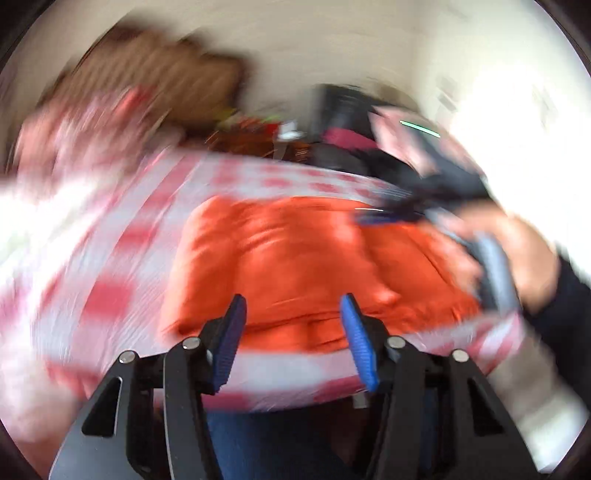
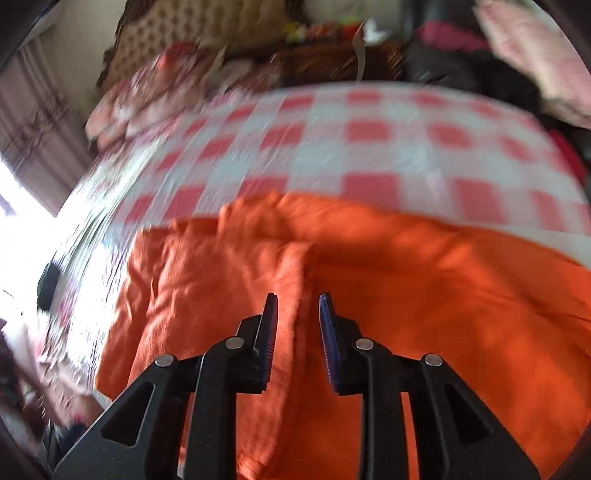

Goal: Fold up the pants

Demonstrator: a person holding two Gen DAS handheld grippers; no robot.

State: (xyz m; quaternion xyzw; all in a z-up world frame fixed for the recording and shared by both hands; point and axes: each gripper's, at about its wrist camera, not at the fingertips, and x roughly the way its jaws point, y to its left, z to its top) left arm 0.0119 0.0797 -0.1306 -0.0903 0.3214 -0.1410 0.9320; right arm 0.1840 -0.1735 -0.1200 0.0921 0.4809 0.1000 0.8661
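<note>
I see bright orange pants (image 2: pixel 369 266), plain, no print, paler where the light falls. They lie on a cloth (image 2: pixel 369 147) checked in red and white squares. My left gripper (image 1: pixel 293 314) has a black frame with blue pads (image 1: pixel 356 332); my right gripper (image 2: pixel 297 314) is black too, its pads (image 2: pixel 327 332) a darker blue. Past the cloth, a tan cushion (image 2: pixel 207 22) shows a dotted pattern. A pink pillow (image 2: pixel 535 55) sits at the far right, and a mauve curtain (image 2: pixel 37 122) at the left. The wall (image 1: pixel 332 44) is cream.
</note>
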